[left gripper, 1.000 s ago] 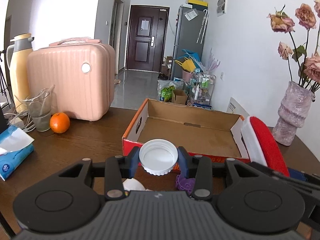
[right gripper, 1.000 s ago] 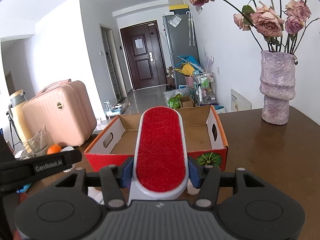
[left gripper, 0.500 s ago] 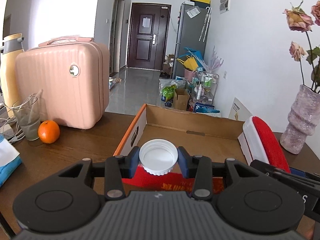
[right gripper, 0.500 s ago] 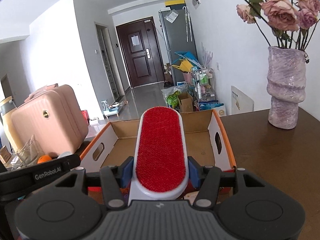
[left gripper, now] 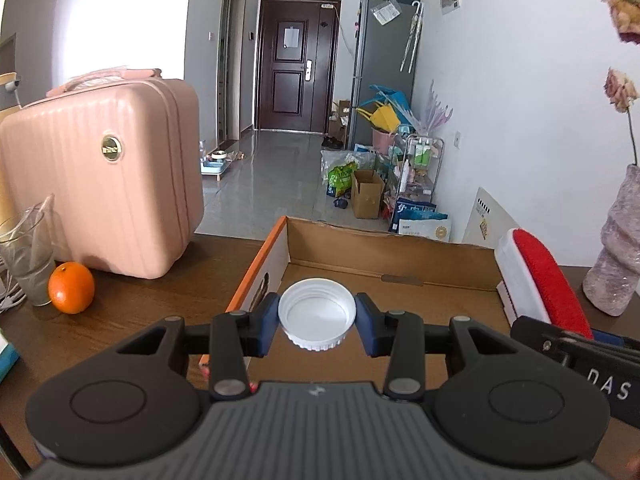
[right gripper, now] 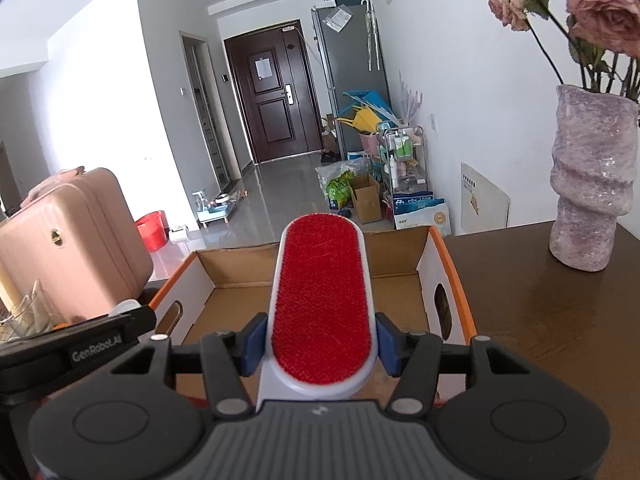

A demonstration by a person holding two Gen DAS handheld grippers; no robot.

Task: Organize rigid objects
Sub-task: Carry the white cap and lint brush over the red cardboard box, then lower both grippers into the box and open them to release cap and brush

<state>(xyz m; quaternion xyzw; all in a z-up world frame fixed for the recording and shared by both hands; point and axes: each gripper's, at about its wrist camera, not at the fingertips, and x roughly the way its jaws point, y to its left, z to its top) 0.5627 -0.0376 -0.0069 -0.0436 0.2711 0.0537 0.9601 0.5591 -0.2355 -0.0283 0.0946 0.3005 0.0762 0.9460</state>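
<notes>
My left gripper [left gripper: 317, 316] is shut on a white screw cap [left gripper: 317, 314], open side up, held over the near left part of an open cardboard box [left gripper: 384, 248] with orange edges. My right gripper [right gripper: 320, 344] is shut on a white lint brush with a red pad [right gripper: 320, 300], held over the near edge of the same box [right gripper: 240, 264]. The brush also shows at the right of the left wrist view [left gripper: 540, 276]. The box floor that shows is bare.
A pink suitcase [left gripper: 100, 184], an orange [left gripper: 71, 288] and a glass [left gripper: 28, 256] stand on the dark wooden table left of the box. A mauve vase with dried roses [right gripper: 588, 184] stands to its right. The table's far edge lies just behind the box.
Both grippers have moved forward and up, from in front of the box to over its near part, still holding the cap and the brush.
</notes>
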